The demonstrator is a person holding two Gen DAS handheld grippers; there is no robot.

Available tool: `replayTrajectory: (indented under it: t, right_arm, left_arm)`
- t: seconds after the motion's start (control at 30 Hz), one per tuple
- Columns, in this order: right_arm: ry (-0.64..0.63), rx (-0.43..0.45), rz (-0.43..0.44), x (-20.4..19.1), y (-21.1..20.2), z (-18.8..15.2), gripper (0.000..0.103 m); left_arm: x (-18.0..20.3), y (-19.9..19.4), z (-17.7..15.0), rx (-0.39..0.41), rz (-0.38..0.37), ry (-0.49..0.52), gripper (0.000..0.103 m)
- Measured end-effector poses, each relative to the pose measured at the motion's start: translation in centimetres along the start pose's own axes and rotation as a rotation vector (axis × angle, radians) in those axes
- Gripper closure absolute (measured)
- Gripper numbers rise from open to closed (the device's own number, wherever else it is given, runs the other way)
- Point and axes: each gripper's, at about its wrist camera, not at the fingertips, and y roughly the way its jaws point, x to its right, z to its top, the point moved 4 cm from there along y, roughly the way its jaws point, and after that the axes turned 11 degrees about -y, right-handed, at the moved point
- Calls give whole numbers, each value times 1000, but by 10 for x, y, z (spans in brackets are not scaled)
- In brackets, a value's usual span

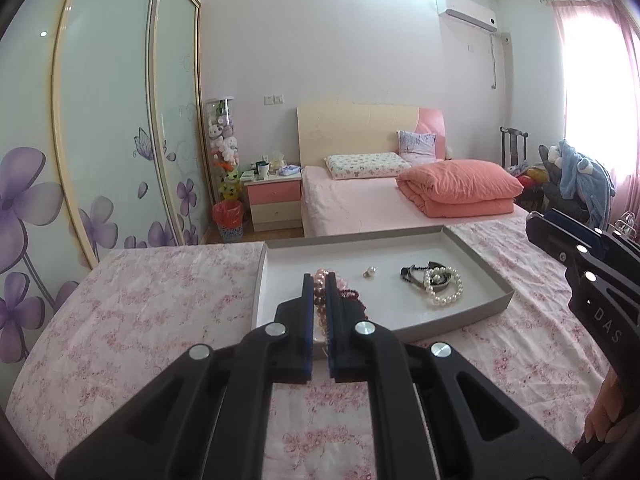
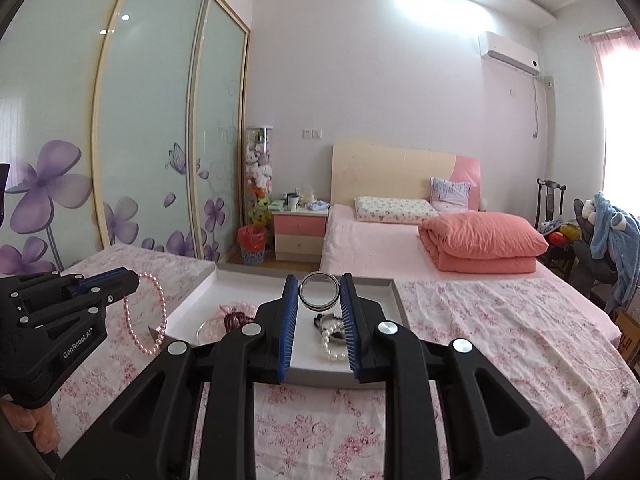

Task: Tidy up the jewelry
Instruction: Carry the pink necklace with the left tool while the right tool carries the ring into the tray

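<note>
A shallow grey-white tray (image 1: 472,258) lies on the floral cloth and holds a white pearl bracelet (image 1: 446,290), a dark band piece (image 1: 416,274), a small pearl ring (image 1: 370,271) and dark red beads (image 1: 352,294). My left gripper (image 1: 319,280) is shut on a pink pearl bracelet (image 2: 146,314), which hangs from it above the tray's left edge (image 2: 192,304) in the right wrist view. My right gripper (image 2: 319,290) is shut on a silver bangle (image 2: 319,290), held upright above the tray. The right gripper also shows at the right of the left wrist view (image 1: 536,226).
The tray rests on a table covered with pink floral cloth (image 1: 160,300). Behind it stands a bed with a folded coral quilt (image 1: 460,190), a nightstand (image 1: 274,200) and a red bin (image 1: 228,220). A sliding wardrobe (image 1: 100,140) lines the left wall.
</note>
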Motion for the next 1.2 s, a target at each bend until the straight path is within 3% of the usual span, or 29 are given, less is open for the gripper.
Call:
replayTrajectory:
  t: [0.5,0.9,1.2]
  right_arm:
    - [12,71,-19,12,8,22,80]
    - [16,73,-21,14,26,22,80]
    - [29,6,26,15,75,8,80]
  left_arm:
    - [11,1,36,97,-20,-11,97]
    - [15,27,39,76,-31,-22,97]
    - [19,70,42,36,-61,-40,97]
